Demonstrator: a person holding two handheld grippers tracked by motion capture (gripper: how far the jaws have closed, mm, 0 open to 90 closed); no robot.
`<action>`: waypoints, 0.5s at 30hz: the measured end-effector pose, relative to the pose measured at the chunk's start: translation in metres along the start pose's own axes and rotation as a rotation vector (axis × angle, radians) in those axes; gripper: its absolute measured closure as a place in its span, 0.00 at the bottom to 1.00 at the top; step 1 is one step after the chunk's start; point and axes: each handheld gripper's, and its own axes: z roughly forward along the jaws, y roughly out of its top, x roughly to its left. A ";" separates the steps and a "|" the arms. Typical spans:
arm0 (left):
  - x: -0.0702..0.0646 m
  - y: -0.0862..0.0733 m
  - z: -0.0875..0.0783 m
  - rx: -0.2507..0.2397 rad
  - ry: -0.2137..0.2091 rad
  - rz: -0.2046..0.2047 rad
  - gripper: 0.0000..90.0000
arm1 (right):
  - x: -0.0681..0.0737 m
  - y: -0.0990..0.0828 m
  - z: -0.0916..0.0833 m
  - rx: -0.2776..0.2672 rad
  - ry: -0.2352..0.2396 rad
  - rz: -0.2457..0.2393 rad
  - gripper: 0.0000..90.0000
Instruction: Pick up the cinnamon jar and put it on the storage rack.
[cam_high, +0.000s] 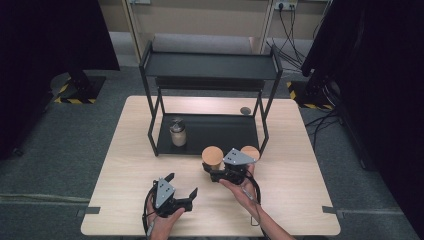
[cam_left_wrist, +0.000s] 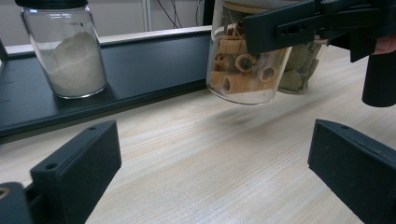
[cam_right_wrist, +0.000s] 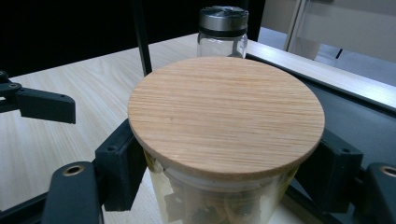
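A jar of white powder (cam_high: 178, 133) stands at the left end of the black rack's (cam_high: 210, 65) bottom shelf. A jar of green leaves (cam_high: 250, 152) sits by the rack's front right corner. The rack fills the desk's (cam_high: 125, 165) far middle.

A light wooden bench (cam_high: 300, 150) stands on grey carpet (cam_high: 60, 150). Black curtains (cam_high: 45, 40) hang at both sides. Beyond are pale cabinet panels (cam_high: 200, 20) and a wall socket (cam_high: 285, 6) with dangling cables (cam_high: 292, 35). Yellow-black hazard tape (cam_high: 75, 100) marks two stand bases.

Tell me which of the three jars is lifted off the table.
The jar of tube pasta with the wooden lid, clamped in the right gripper. The leaf-filled jar stands on the table, the white-powder jar on the rack's bottom shelf.
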 end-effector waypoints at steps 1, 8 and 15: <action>0.000 0.000 0.000 0.001 0.000 0.000 0.02 | 0.000 0.000 0.000 0.000 0.000 0.001 0.29; 0.000 0.000 0.000 0.000 0.000 -0.001 0.02 | -0.002 0.001 0.003 0.001 -0.004 0.003 0.29; 0.000 0.000 0.000 0.001 -0.001 -0.002 0.02 | -0.003 0.003 0.005 -0.005 -0.008 0.005 0.29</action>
